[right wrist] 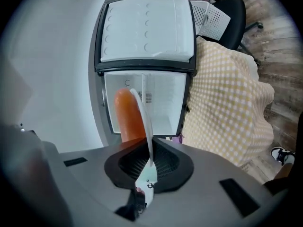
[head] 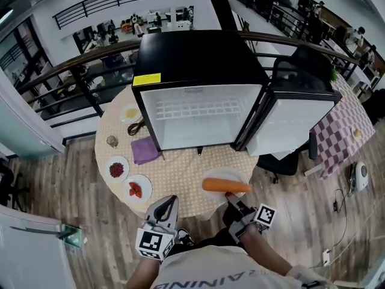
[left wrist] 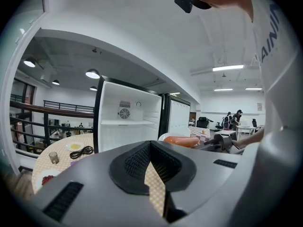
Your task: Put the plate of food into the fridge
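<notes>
The right gripper (right wrist: 147,143) is clamped on the near rim of the white plate (head: 225,174), which passes edge-on between its jaws. A single long orange piece of food (head: 225,185) lies across the plate. The plate is held over the near edge of the round counter (head: 180,173), apparently lifted clear of its checked cloth, and faces the open fridge (head: 198,59). The left gripper (head: 168,205) hangs just beside it, over the same edge. Its jaws are together and nothing is between them. The fridge stands at the far side of the counter with its door (head: 295,122) swung out to the right. Its white interior shows a wire shelf (head: 195,108) near the top and a bare floor below. A purple cloth (head: 144,150) and two small dishes of red food (head: 117,169) lie on the counter to the left, outside the line from the plate to the opening. The step in hand appears to be the carry: the plate is gripped and the door is open, but the plate is not yet inside. The next move calls for a level advance into the opening, below the wire shelf. Tilting the plate could let the food roll off. Release should follow only once the plate is seated.
</notes>
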`<state>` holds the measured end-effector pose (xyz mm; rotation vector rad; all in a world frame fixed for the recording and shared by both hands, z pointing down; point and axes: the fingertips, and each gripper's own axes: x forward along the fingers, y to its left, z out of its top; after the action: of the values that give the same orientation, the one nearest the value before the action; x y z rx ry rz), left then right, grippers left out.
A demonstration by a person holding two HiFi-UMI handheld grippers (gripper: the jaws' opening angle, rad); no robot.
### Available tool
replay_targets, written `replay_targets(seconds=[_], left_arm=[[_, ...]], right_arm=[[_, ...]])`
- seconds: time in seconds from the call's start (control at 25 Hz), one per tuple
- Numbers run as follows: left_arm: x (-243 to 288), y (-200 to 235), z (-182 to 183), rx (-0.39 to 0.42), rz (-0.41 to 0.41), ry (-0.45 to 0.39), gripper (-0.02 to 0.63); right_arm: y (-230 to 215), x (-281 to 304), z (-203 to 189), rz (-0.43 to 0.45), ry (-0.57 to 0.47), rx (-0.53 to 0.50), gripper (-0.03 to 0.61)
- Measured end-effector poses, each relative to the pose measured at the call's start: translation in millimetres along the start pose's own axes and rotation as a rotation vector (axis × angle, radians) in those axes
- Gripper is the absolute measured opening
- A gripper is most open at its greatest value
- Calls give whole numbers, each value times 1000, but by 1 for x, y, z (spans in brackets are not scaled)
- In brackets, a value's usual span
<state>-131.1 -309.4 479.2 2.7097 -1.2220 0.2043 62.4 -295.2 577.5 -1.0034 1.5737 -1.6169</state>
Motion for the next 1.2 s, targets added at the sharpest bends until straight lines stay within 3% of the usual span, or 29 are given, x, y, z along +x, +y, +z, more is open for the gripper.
replay_targets(seconds=[0.2,0.56,1.2], left_arm=[[0,24,-5,-28,28,8,9],[11,22,-10,-63,123,42,9],[19,36,-27,-102,229,114,9]], right_arm=[[-10,35,12,-52,-18,9,34],[-32,97,69,-118,-35,27,34],[-74,230,121,-153,-120,89,34]])
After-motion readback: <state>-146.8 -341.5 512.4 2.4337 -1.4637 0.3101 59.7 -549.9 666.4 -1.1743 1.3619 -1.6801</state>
